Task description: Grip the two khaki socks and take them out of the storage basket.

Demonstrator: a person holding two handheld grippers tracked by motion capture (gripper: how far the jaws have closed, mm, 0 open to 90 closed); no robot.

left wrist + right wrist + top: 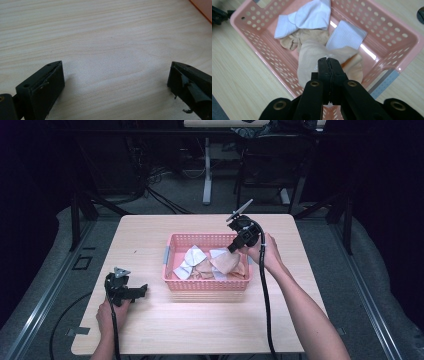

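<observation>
Step in hand looks like pulling a sock out: right gripper (328,61) clamped shut on the beige fabric sock (312,57), frame centre, over the pink perforated plastic basket (404,53). Left gripper (115,82) wide open, empty, on the pale wooden table (105,37). Next: lift clear of the rim, carry sideways.

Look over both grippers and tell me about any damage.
The left gripper rests open on the table, and the pad lining on its fingers is torn and peeling, with loose scraps hanging off.
</observation>
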